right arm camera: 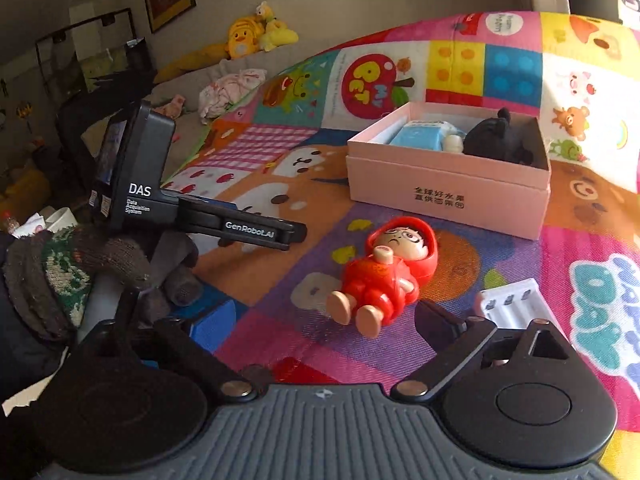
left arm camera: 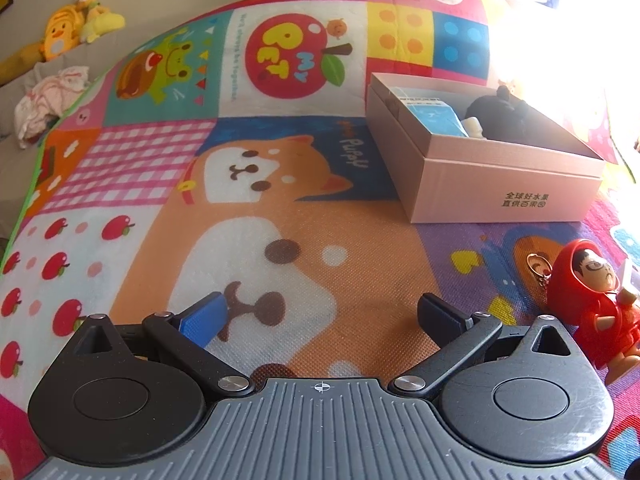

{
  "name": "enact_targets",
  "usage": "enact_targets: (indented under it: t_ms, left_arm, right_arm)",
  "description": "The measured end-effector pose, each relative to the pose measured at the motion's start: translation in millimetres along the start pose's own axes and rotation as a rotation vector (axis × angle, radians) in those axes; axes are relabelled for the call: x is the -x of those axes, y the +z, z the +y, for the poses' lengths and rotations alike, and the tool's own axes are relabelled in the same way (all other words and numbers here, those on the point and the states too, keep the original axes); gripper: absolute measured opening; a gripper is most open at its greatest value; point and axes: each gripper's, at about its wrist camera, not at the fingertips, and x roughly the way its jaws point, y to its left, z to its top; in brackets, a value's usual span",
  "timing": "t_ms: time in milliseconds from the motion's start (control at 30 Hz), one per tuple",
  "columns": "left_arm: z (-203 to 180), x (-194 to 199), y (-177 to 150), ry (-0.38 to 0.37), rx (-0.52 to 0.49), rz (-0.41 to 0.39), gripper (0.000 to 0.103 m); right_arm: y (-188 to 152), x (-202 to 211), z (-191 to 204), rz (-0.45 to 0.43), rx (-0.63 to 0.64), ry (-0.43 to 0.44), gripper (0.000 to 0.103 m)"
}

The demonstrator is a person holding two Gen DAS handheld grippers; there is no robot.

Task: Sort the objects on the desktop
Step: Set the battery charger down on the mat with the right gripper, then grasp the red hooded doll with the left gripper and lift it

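**Both grippers open, red doll lying on the mat**

Right now the left gripper (left arm camera: 320, 312) hangs over the bright cartoon play mat (left arm camera: 280, 200) with its jaws spread wide. Nothing is between them, only the mat's orange puppy picture. In the right wrist view this gripper shows from the side, held by a hand in a brown knitted glove (right arm camera: 60, 276) near the mat's left edge.

The right gripper (right arm camera: 320, 320) has its jaws wide apart too, and it grips nothing. The small red plastic doll with a hood and a painted face (right arm camera: 384, 276) lies on its back on the mat just ahead of the open jaws, feet toward the camera. No pad touches it. The doll seems to have a small key ring by its head, seen only at the side of the left wrist view.

A white ribbed plastic piece (right arm camera: 512, 304) lies on the mat just beside the right finger, toward the mat's right edge.

Farther back, near the middle of the mat, sits the pink cardboard box with no lid (right arm camera: 448, 184). Inside it are a light blue carton (right arm camera: 420, 138) and a black fuzzy toy (right arm camera: 496, 140), side by side.

Behind the mat's far left corner, yellow stuffed toys (right arm camera: 256, 32) rest on a grey sofa.
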Motion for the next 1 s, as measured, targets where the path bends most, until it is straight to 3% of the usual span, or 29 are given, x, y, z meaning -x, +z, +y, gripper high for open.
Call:
enact_targets:
  t_ms: [200,333,433,500,600,733,800,867,1000]
  left_arm:
    - [0.0,0.2,-0.2,0.0,0.0,0.0,0.103]
    - [2.4,1.8,-0.3,-0.009,0.023,-0.002,0.103]
    - [6.5,12.4,-1.9,-0.11,0.12,-0.014,0.103]
    - [-0.7,21.9,-2.3,-0.207,0.124,-0.024,0.103]
    - [-26.2,40.2,-3.3,-0.328,0.042,-0.064,0.103]
    - [-65.9,48.0,-9.6,-0.442,-0.081,-0.05,0.103]
    - [-82.6,44.7,-16.1,-0.448,-0.129,-0.036,0.103]
    - [-92.2,40.0,-21.6,-0.407,-0.16,-0.034,0.103]
    - [-88.4,28.5,-25.2,-0.343,-0.137,-0.011,0.103]
  right_arm:
    - [-7.9,11.9,-30.6,0.012,0.007,-0.308,0.103]
    - [-18.5,11.3,-53.7,0.075,0.023,-0.429,0.103]
    - [-23.3,6.5,-62.0,0.113,0.084,-0.539,0.103]
    - [-23.2,6.2,-68.7,0.12,0.07,-0.564,0.103]
    - [-22.7,6.8,-72.8,0.116,0.033,-0.544,0.103]
    - [-25.5,6.2,-70.9,0.122,0.046,-0.541,0.103]
    - [-25.8,6.8,-71.8,0.123,0.054,-0.554,0.103]
    - [-25.3,6.5,-72.8,0.122,0.07,-0.606,0.103]
    - [-24.0,8.3,-86.7,0.098,0.032,-0.751,0.103]
